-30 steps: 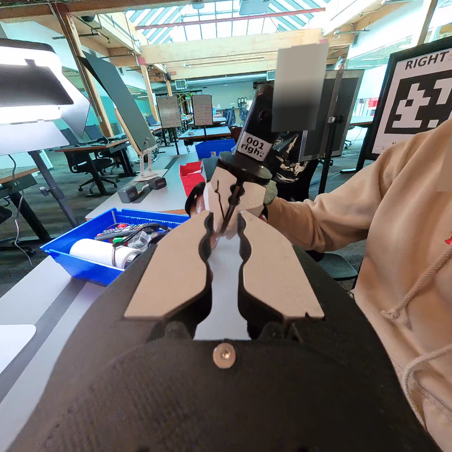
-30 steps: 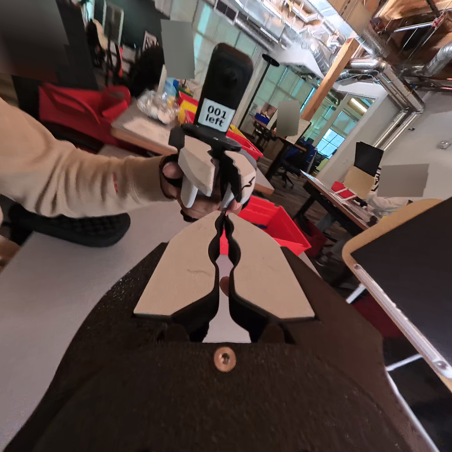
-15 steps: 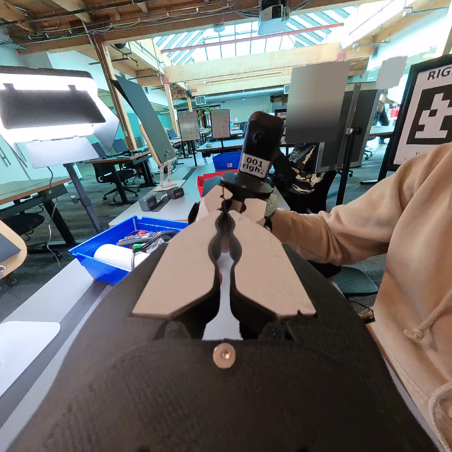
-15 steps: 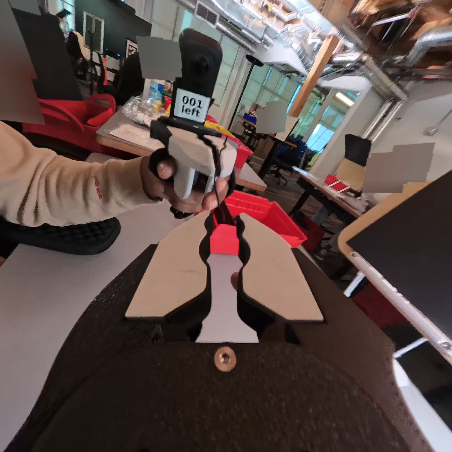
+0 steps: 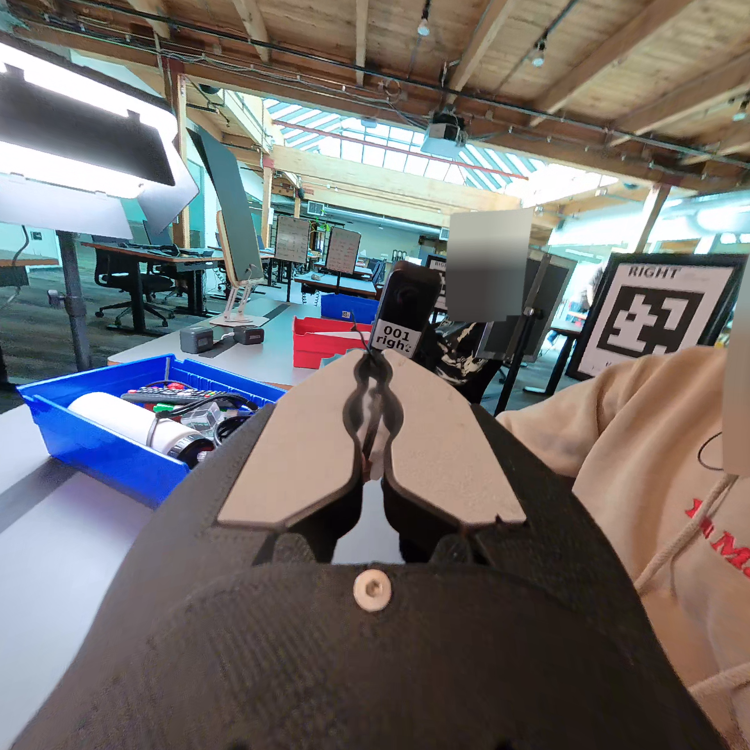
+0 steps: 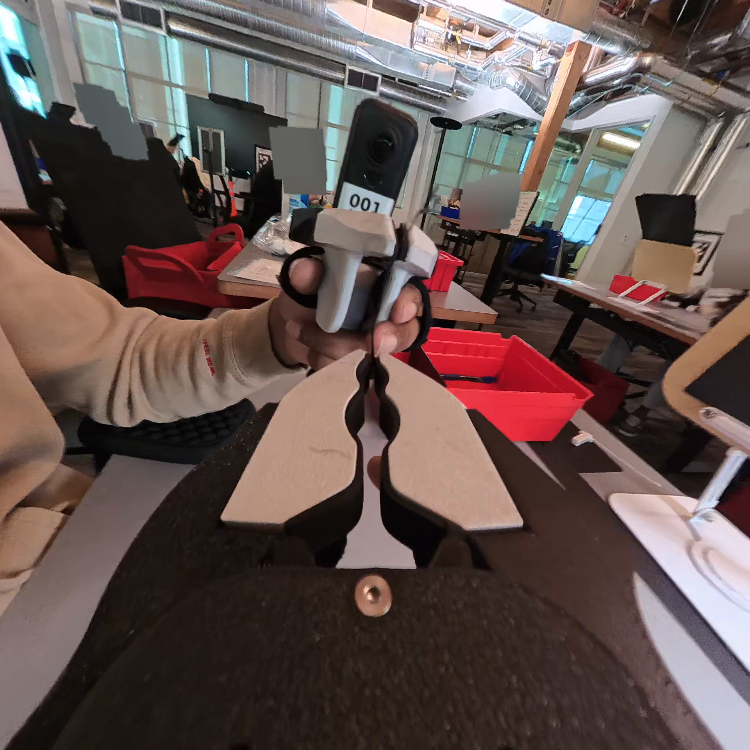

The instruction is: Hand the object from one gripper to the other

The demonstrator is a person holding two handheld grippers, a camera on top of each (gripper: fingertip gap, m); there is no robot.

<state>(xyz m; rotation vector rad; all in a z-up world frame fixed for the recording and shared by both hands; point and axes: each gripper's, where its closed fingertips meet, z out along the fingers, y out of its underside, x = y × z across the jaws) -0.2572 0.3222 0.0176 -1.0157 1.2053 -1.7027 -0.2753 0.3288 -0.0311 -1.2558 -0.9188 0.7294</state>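
My right claw (image 6: 371, 363), spread 0.5 s ago, now pinches the thin black strand (image 6: 401, 243) at frame centre; my left claw (image 5: 371, 356) pinches it too (handover seemingly unfinished, 2 grips).

Two hand-held grippers, one cream sweatshirt

Each gripper, left (image 5: 372, 359) and right (image 6: 372, 359), has pale grey fingers (image 5: 302, 444) with wavy black inner edges, set on a rough black body (image 6: 365, 665) with a silver screw (image 6: 373, 595). Farther off, the left one carries a black camera (image 6: 379, 152) with a white label. The sleeve (image 6: 134, 353) is cream with small red lettering and a drawstring (image 5: 682, 531).
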